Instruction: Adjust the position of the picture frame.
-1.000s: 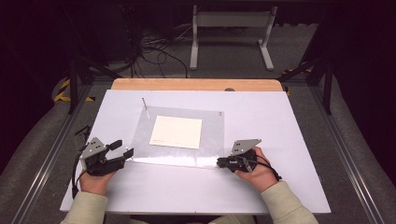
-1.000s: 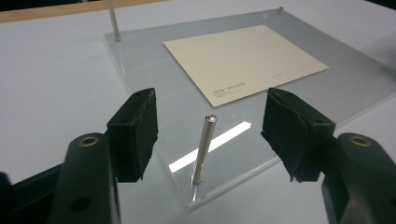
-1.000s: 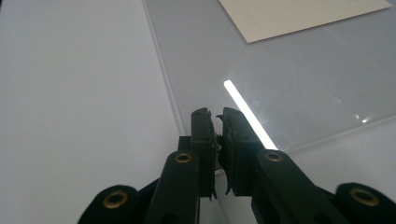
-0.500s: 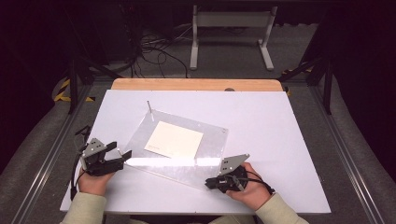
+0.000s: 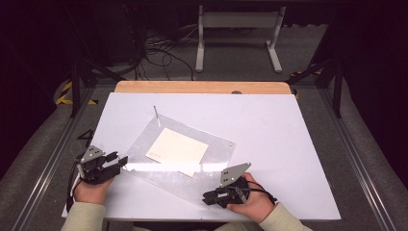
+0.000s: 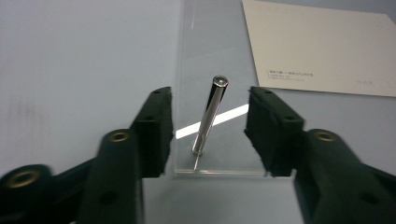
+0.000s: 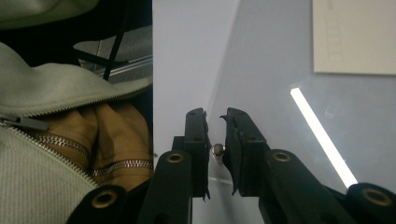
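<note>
Steel pin [image 6: 209, 116] between left hand-held gripper [image 6: 209, 126] jaws, untouched.

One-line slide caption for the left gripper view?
Left gripper jaws, just closing, flank without touching an upright metal pin at the corner of a clear acrylic sheet covering a cream card.

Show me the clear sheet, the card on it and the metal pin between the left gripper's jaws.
Clear sheet [image 5: 211, 180], high view, bare near part by the right gripper.
Card [image 5: 177, 149], high view, middle of its face.
Metal pin [image 6: 209, 116], left gripper view, middle of its shaft.
</note>
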